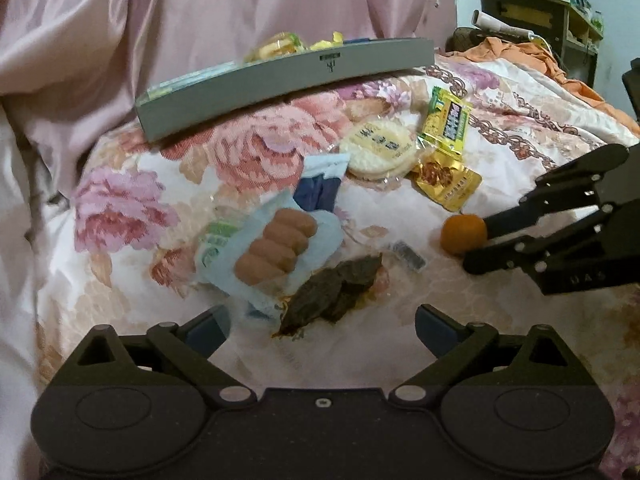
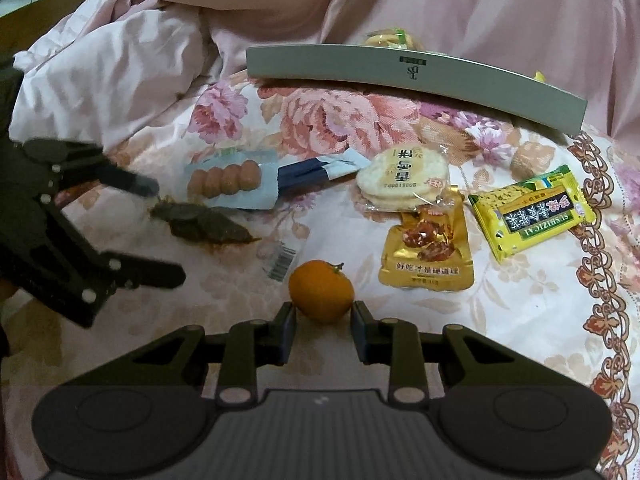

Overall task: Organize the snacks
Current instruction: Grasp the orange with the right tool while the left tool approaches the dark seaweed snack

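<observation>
Two tongs over a flowered bedspread of loose snacks, one closing in on a small orange.

The right gripper has its jaws set narrow on either side of the orange, pads just beside its flanks; whether they actually press it I cannot tell. The left gripper is spread wide and holds nothing, with the dark leaf-wrapped snack just ahead between its fingers. Just beyond that lies the pale blue packet of small sausages, touching a dark blue wrapper. Past the right gripper, beyond the orange, sit a gold pouch, a pack of round rice crackers overlapping it, and a yellow biscuit pack to their right. Farthest out stands the grey tray, holding yellow-wrapped snacks that peek over its rim.
</observation>
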